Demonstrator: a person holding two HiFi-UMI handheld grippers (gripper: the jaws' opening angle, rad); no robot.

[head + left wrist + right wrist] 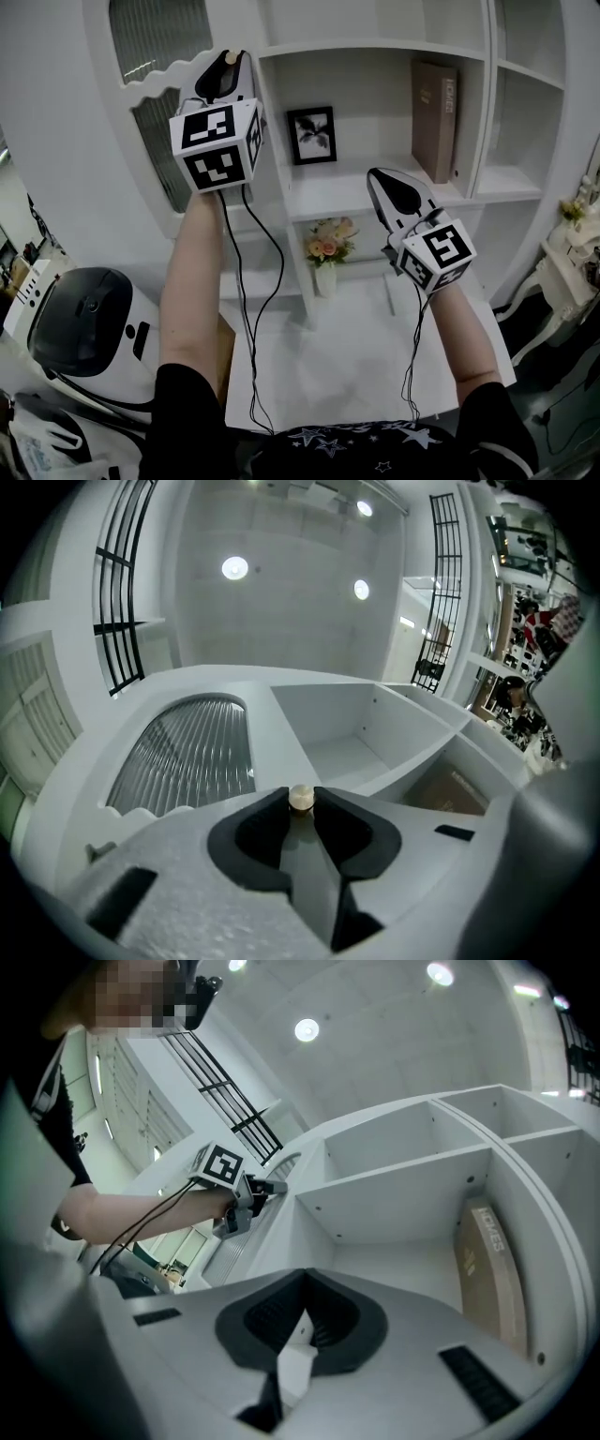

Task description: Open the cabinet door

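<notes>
- The cabinet door (155, 56), white with ribbed glass panes, stands on the left side of the white shelf unit (375, 47), just beside its open compartments.
- Its small pale knob (300, 797) sits at the door's right edge, caught between the tips of the left gripper (232, 58), whose jaws are nearly together and press on it from both sides.
- That gripper is raised and tilts upward.
- The right gripper (377, 174) hangs lower and to the right, in front of the middle shelf, jaws closed tip to tip with nothing in them.
- On the shelves stand a framed picture (311, 135), a tan book (436, 117) upright, and a vase of flowers (326, 248) below.
- A white rounded machine (84, 323) sits at lower left.
</notes>
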